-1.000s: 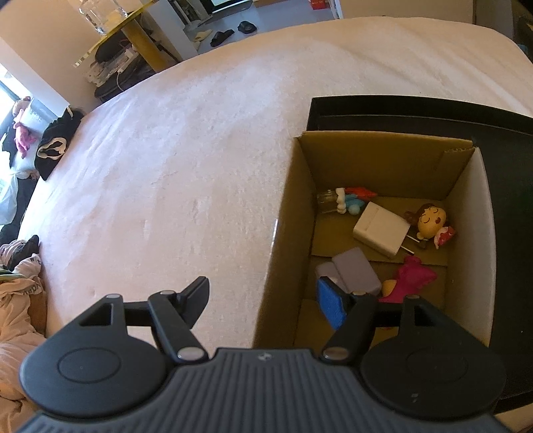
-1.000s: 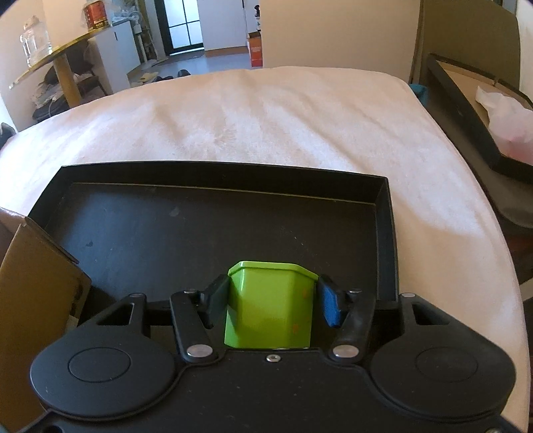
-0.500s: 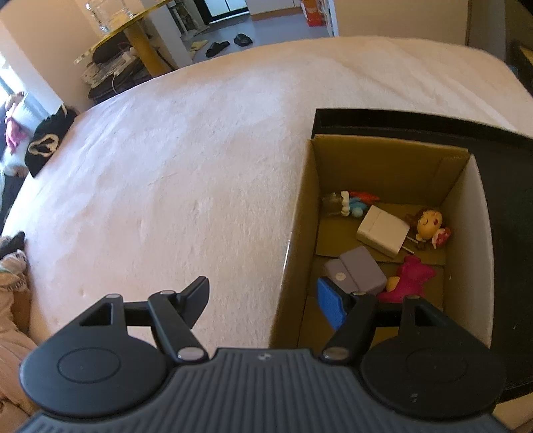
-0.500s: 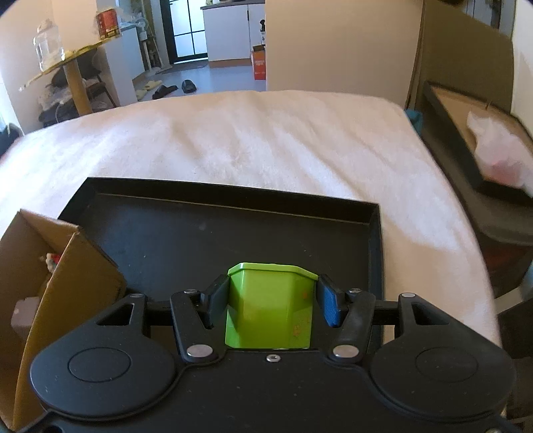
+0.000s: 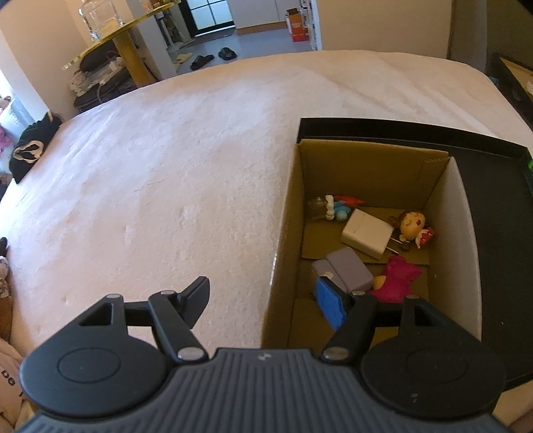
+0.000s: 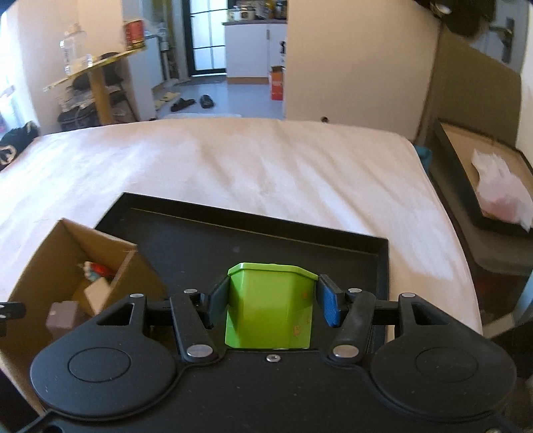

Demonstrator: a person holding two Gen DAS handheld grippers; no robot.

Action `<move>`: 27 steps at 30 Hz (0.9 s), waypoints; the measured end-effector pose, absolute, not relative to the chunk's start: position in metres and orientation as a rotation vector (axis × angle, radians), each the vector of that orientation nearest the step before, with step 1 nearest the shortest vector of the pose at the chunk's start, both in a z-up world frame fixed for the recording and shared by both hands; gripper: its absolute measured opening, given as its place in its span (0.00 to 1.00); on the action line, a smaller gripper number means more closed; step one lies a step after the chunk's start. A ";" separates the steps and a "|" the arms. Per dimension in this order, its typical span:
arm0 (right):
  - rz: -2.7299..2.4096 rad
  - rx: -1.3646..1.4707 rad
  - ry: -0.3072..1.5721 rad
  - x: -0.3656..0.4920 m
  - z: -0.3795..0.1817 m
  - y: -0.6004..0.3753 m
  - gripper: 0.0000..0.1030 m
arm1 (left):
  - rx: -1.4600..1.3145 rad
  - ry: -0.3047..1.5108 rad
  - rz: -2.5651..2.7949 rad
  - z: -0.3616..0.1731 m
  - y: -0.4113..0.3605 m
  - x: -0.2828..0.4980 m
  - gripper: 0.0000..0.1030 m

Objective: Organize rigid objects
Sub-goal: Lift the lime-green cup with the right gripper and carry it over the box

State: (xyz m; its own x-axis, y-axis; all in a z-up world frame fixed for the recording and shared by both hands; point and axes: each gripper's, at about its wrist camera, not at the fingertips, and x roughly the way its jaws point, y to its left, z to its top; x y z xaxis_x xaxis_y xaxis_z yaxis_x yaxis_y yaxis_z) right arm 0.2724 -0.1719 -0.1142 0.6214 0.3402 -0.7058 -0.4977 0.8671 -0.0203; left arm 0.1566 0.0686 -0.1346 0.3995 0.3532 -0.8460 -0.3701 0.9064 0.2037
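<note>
Right tool point(image 6: 271, 299): clenched on the bright green faceted tin point(image 6: 269, 308), which you hold above the shallow black tray point(image 6: 383, 263) on the white bed point(image 6: 266, 173).
Left tool point(image 5: 266, 301): released, empty, straddling the near wall of the open brown cardboard box point(image 5: 283, 233).
Risk: the tin's smooth sides may slip from your pads.
Risk: it may clip the box rim or land on the toys inside.

No readable text, label, brand or number anywhere. Green tin point(image 6: 269, 306) bears small orange marks, too blurred to read. Red can point(image 6: 134, 31) on far shelf has label, illegible.
</note>
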 end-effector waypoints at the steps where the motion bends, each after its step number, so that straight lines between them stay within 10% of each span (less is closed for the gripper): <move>1: 0.495 -0.221 0.759 0.270 -0.113 -0.169 0.54 | -0.019 1.065 0.448 -0.135 0.069 0.156 0.65; 12: 0.593 -0.201 0.691 0.247 -0.087 -0.124 0.54 | -0.077 1.034 0.389 -0.135 0.079 0.148 0.57; 27: 0.663 -0.260 0.646 0.217 -0.082 -0.084 0.54 | -0.114 1.005 0.313 -0.139 0.085 0.140 0.15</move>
